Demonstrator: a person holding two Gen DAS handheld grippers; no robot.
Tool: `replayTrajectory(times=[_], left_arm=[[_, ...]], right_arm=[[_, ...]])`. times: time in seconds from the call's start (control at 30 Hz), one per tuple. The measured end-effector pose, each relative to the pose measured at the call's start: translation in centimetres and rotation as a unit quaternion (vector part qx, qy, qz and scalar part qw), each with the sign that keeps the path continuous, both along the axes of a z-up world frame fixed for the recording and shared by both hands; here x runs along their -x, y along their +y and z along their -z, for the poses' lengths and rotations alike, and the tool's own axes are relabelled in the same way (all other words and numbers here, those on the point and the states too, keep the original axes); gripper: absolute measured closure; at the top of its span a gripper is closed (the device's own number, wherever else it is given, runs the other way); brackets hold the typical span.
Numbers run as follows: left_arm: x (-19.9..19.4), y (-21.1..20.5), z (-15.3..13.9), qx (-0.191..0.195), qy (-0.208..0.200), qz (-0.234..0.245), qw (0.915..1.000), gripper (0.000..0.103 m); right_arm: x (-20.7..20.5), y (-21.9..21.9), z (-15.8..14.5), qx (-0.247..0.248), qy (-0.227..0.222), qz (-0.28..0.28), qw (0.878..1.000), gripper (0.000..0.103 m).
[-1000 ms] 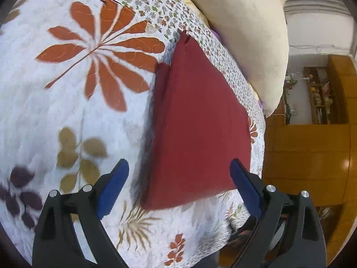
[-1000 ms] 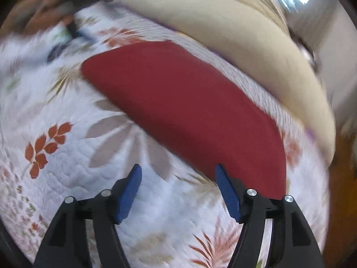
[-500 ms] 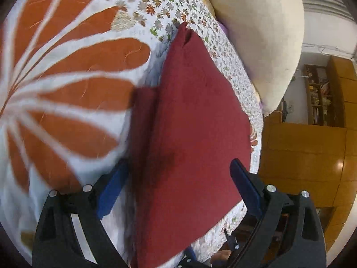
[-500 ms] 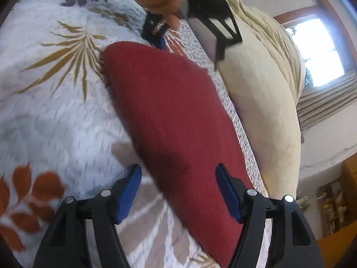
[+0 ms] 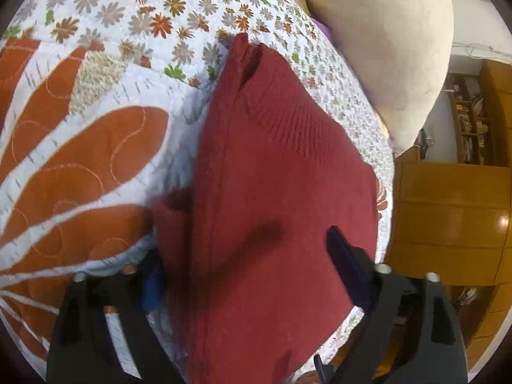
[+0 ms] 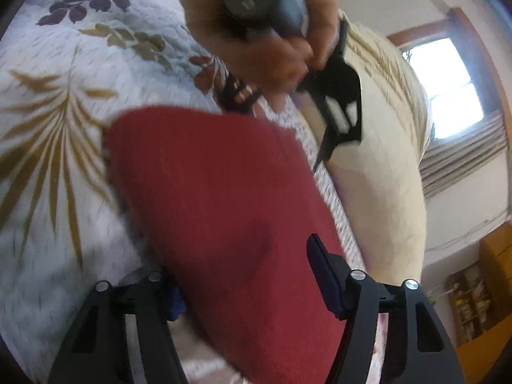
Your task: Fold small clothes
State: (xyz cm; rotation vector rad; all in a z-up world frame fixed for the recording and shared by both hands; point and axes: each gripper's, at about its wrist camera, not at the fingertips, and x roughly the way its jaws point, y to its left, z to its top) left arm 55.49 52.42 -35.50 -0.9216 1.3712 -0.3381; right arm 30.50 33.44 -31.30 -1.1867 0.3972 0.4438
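Nearest the left wrist camera, the left gripper [image 5: 249, 275] is seen with its jaws spread wide, astride the near end of the red garment [image 5: 275, 192]; nothing is clamped. One blue-padded finger lies at the garment's left edge, partly hidden beneath the cloth, and the other rests over its right part. The right gripper [image 6: 246, 281] is likewise held wide open across the garment [image 6: 224, 211] at another end, with nothing gripped.

The garment is laid flat and folded on the floral quilt [image 5: 96, 134]. In the left view its long axis runs away from the camera, narrowing to a far corner that points towards the small-flowered border. Beyond it a cream pillow [image 5: 390, 48] lies on the quilt. In the right view, a hand [image 6: 265, 32] holding the other gripper is seen past the garment's far end.
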Motion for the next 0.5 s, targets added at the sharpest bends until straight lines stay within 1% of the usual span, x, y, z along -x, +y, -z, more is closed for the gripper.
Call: replayTrajectory(times=[0.03,0.07,0.1,0.13,0.17,0.27,0.33,0.5], left_arm=[[0.0,0.2,0.0,-0.005,0.005,-0.001,1.0,0.04],[-0.1,0.4,0.1,-0.015,0.01,-0.001,0.9998,0.058],[0.0,0.7,0.1,-0.024,0.013,-0.003,0.9996,0.068],[0.0,0.9,0.1,-0.027,0.013,-0.006,0.9995,0.078],[0.1,1.0,0.1,-0.029,0.015,-0.009,0.9994,0.082],[0.3,0.6,-0.6,-0.041,0.011,-0.012,0.999,0.086],[0.3,0.4,-1.3,-0.049,0.011,-0.013,0.9986,0.087],[-0.1,-0.1,-4.1,-0.07,0.002,-0.012,0.9974,0.088]], right_arm=[[0.2,0.7,0.1,0.004,-0.007,-0.006,1.0,0.042],[0.4,1.0,0.1,0.005,-0.009,-0.009,1.0,0.043],[0.6,1.3,0.2,0.007,-0.007,-0.012,1.0,0.047],[1.0,1.5,0.5,0.01,0.003,-0.013,1.0,0.055],[1.1,1.7,0.6,0.011,0.011,-0.013,1.0,0.066],[1.1,2.0,0.6,0.006,0.031,-0.004,0.999,0.077],[1.0,1.8,0.3,-0.004,0.04,0.003,0.999,0.082],[0.5,0.9,-1.9,-0.043,0.059,0.022,0.997,0.085]])
